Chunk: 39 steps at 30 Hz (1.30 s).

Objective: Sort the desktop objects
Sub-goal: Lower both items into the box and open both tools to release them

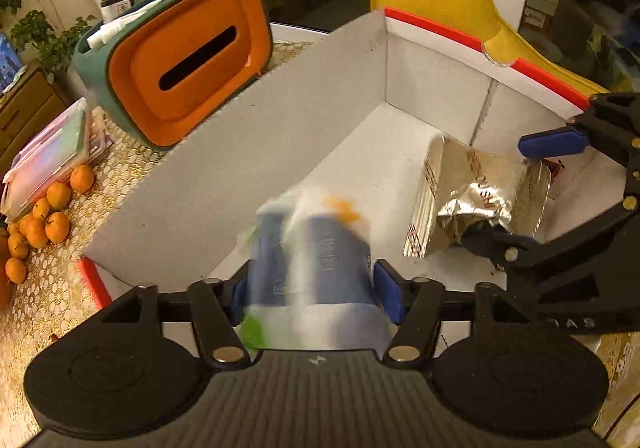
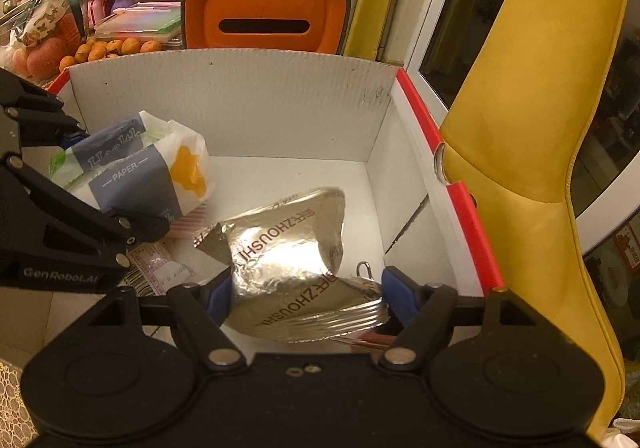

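Gripping tissue pack [image 2: 136,172] and foil pouch [image 2: 288,256] inside box [image 2: 240,96] walls.

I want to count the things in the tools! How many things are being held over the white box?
2. The left tool grips the tissue pack at the white box's left side; the right tool grips the silver foil pouch near its middle.

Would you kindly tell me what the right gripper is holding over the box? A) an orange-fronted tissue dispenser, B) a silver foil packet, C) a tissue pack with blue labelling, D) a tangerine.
B: the right gripper is shut on the silver foil packet above the white cardboard box, while the left gripper grips the tissue pack.
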Each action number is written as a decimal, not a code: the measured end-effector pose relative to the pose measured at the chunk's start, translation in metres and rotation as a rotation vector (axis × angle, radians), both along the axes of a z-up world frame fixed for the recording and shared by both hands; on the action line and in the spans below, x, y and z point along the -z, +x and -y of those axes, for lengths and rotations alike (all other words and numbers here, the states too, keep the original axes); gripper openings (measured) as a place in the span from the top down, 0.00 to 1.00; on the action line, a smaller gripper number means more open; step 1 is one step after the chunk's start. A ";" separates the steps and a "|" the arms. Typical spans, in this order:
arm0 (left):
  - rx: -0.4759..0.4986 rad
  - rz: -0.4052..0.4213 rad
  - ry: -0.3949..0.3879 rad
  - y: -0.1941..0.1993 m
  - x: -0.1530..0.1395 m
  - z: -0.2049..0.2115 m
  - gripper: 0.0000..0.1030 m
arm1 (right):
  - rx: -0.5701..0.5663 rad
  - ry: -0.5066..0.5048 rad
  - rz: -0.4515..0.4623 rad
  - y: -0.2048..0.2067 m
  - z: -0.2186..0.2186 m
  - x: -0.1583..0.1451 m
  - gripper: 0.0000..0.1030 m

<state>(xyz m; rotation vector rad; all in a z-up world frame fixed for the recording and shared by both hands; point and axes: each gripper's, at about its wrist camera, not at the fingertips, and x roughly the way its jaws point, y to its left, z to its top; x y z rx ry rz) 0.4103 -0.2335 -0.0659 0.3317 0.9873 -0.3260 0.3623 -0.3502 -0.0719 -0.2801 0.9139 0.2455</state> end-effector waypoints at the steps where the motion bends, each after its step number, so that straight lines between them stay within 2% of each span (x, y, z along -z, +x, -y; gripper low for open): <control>1: -0.005 0.006 0.000 0.000 -0.001 -0.001 0.33 | -0.004 0.003 0.006 -0.001 0.000 -0.001 0.21; 3: -0.011 0.017 -0.001 -0.001 -0.003 -0.002 0.32 | -0.009 0.004 0.021 -0.002 -0.001 -0.004 0.17; 10: -0.024 0.040 -0.025 -0.008 -0.017 -0.009 0.31 | -0.010 0.027 0.043 -0.009 0.004 -0.017 0.16; 19: -0.043 0.068 -0.102 -0.032 -0.046 -0.022 0.31 | -0.018 0.062 0.081 -0.031 0.006 -0.043 0.16; 24: -0.041 0.111 -0.136 -0.058 -0.065 -0.031 0.31 | -0.018 0.118 0.083 -0.044 0.006 -0.060 0.15; 30: -0.069 0.191 -0.201 -0.095 -0.088 -0.046 0.31 | -0.022 0.132 0.120 -0.065 0.000 -0.078 0.15; 39: -0.077 0.285 -0.227 -0.152 -0.106 -0.066 0.31 | -0.028 0.154 0.179 -0.103 -0.014 -0.099 0.15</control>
